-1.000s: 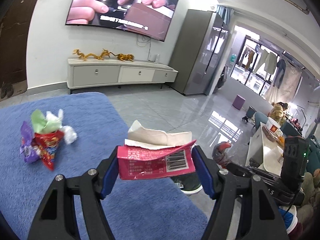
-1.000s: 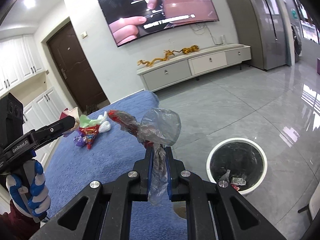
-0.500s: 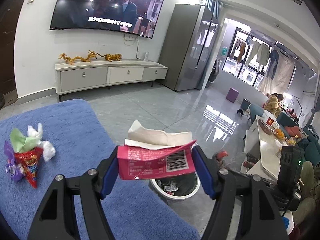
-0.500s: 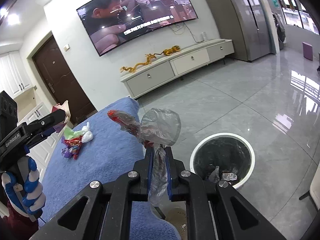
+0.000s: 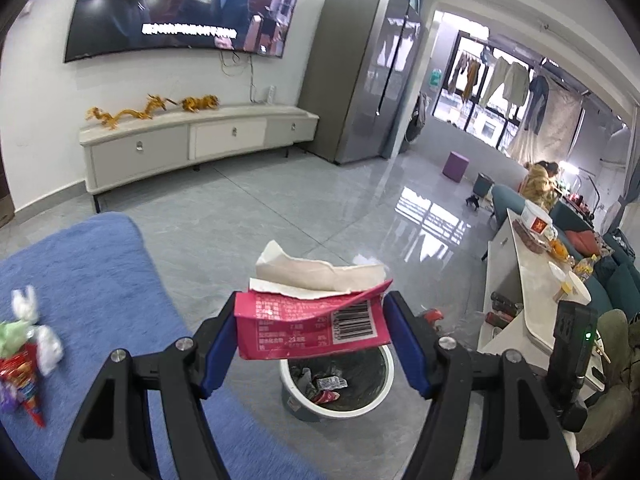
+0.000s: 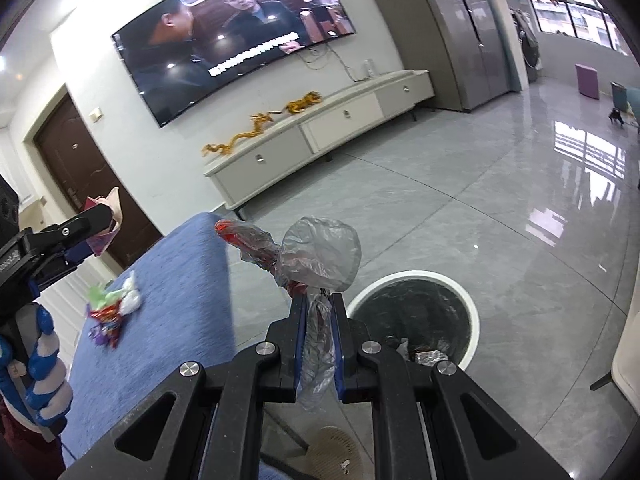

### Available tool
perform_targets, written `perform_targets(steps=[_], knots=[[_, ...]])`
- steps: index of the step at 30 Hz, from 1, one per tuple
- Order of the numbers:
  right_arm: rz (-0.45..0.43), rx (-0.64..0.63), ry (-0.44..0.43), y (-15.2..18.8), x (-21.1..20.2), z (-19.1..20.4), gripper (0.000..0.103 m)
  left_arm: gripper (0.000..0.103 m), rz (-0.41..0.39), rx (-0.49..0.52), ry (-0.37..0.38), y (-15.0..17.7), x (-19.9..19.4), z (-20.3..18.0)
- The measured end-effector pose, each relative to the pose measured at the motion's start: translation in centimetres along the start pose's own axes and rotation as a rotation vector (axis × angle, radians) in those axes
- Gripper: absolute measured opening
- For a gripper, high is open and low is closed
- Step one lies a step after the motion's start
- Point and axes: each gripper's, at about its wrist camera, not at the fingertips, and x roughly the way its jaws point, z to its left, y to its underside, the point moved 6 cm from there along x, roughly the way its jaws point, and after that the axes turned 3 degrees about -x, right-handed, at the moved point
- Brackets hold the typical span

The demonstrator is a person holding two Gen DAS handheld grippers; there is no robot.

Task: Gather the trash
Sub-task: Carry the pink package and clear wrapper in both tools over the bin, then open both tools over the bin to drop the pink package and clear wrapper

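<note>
Left wrist: red wrapper (image 5: 310, 326) clamped in left tool (image 5: 310, 336), above bin (image 5: 340, 408).

The trash bin (image 5: 337, 384) stands on the floor (image 5: 280, 216) at lower centre of the left wrist view, wrappers inside it. The bench (image 5: 88, 280) lies to its left, a wrapper heap (image 5: 28, 344) on it. The TV cabinet (image 5: 192, 144) stands behind.

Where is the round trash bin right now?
The trash bin stands on the grey floor beside the blue rug, low in both wrist views, just beyond the pink wrapper that the left tool holds.
</note>
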Motion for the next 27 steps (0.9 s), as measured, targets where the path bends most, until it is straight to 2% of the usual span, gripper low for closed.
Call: perform_targets(steps=[8,18,19,21,24,27], knots=[[0.095,0.064,0.073,0.6,5.7,-5.5,0.013,0.068,0.150,-0.006,0.051,0.7,9.9,-2.4],[0.231,0.118,0.153,3.1,12.5,-10.5,0.014,0.068,0.304,-0.081,0.098,3.1,19.7,-2.5],[0.240,0.122,0.158,3.4,12.9,-10.8,0.016,0.069,0.320,-0.094,0.112,3.4,20.3,-2.3],[0.254,0.130,0.165,3.9,13.3,-11.3,0.033,0.069,0.343,-0.112,0.136,3.8,21.4,-2.3],[0.271,0.139,0.177,4.5,13.7,-11.8,0.037,0.077,0.360,-0.129,0.152,4.5,22.4,-2.4],[0.281,0.156,0.185,5.0,13.4,-12.4,0.038,0.077,0.379,-0.136,0.163,5.0,22.9,-2.7]])
